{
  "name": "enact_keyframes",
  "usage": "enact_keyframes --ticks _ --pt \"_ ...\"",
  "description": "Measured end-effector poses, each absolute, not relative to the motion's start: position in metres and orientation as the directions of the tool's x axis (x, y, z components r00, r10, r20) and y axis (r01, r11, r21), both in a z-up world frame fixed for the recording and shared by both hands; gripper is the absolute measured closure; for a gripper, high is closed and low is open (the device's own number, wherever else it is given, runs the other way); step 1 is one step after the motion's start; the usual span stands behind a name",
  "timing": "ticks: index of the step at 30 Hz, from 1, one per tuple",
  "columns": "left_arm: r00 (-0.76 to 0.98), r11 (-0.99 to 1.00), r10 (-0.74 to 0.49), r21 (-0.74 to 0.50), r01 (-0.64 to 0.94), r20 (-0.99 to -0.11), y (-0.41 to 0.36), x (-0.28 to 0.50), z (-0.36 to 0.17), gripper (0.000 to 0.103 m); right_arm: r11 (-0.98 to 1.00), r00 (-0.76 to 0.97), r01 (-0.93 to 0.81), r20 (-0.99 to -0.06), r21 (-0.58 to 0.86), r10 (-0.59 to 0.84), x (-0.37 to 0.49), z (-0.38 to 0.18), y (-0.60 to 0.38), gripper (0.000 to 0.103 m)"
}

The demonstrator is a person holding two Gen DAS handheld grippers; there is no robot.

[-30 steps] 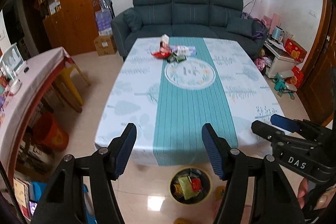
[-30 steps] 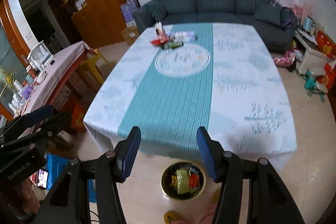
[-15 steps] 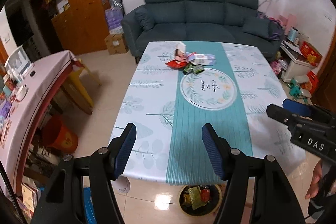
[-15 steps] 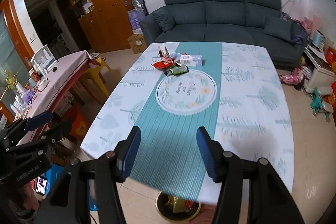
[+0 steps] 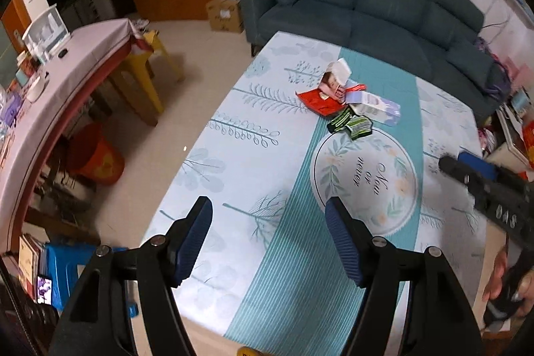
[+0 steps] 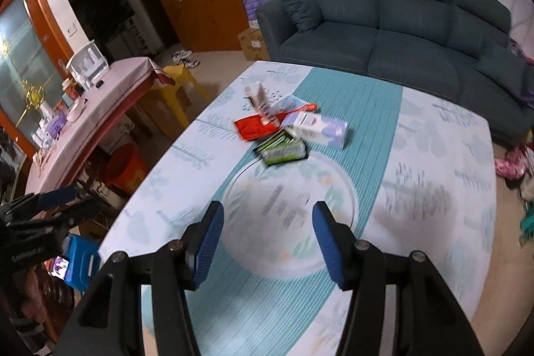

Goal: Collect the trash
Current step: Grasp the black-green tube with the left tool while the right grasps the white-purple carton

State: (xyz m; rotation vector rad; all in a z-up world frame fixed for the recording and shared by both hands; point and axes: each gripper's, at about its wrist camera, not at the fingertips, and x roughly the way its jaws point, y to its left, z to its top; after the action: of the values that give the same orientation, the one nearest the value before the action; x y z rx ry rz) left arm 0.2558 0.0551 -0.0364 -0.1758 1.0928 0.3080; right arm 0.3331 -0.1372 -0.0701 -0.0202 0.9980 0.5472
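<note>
A small pile of trash lies on the far half of the table (image 5: pixel 233 139). It holds a red wrapper (image 5: pixel 317 100), a pink-and-white carton (image 5: pixel 335 79), a lavender box (image 5: pixel 377 107) and green packets (image 5: pixel 350 122). My left gripper (image 5: pixel 268 206) hovers over the near part of the table, well short of the pile. Its jaws are opening and nothing is between them. In the right wrist view the same red wrapper (image 6: pixel 253 127), lavender box (image 6: pixel 320 129) and green packets (image 6: pixel 283 150) sit just beyond my right gripper (image 6: pixel 267 209), which is open and holds nothing.
A dark sofa (image 5: pixel 367 5) stands behind the table. To the left are a side table with a pink cloth (image 5: pixel 66 62), a yellow stool (image 5: pixel 147 69) and a red bucket (image 5: pixel 100 159). A blue box (image 5: pixel 63 259) is on the floor.
Both grippers have moved forward from the table's near edge out over it, towards the pile. The floor bin with wrappers has dropped out of view. Both views have rolled.
</note>
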Motion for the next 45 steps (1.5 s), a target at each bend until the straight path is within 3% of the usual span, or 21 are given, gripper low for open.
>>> enact_keyframes --ticks 10,21,23,26,42,44,45 --pt "0.364 0.936 0.103 -0.034 -0.349 -0.926 0.038 0.344 -0.088 0.035 0.82 0.368 -0.556 -0.842 0.14 0.394 0.458 -0.123 -0.124 0.048" --pt "0.335 0.966 0.001 -0.086 -0.244 -0.942 0.017 0.412 -0.125 0.035 0.689 0.277 -0.724 -0.901 0.032 0.333 0.512 -0.183 -0.085 0.048" --pt "0.328 0.971 -0.019 -0.096 -0.219 -0.945 0.014 0.421 -0.132 0.035 0.665 0.248 -0.746 -0.909 0.042 0.336 0.515 -0.189 -0.084 0.048" --pt "0.306 0.979 -0.047 -0.104 -0.174 -0.951 0.011 0.438 -0.146 0.035 0.637 0.187 -0.767 -0.924 0.075 0.334 0.514 -0.199 -0.085 0.065" --pt "0.15 0.999 -0.043 -0.045 -0.015 -0.988 -0.025 0.505 -0.201 0.035 0.743 0.11 -0.578 -0.87 0.337 0.48 0.513 -0.19 -0.148 0.066" --pt "0.146 0.999 -0.039 -0.041 -0.011 -0.989 -0.029 0.509 -0.205 0.045 0.743 0.108 -0.569 -0.864 0.352 0.492 0.512 -0.188 -0.15 0.066" --pt "0.15 1.0 -0.024 -0.026 -0.01 -0.988 -0.032 0.511 -0.205 0.046 0.743 0.107 -0.565 -0.861 0.359 0.497 0.511 -0.187 -0.151 0.066"
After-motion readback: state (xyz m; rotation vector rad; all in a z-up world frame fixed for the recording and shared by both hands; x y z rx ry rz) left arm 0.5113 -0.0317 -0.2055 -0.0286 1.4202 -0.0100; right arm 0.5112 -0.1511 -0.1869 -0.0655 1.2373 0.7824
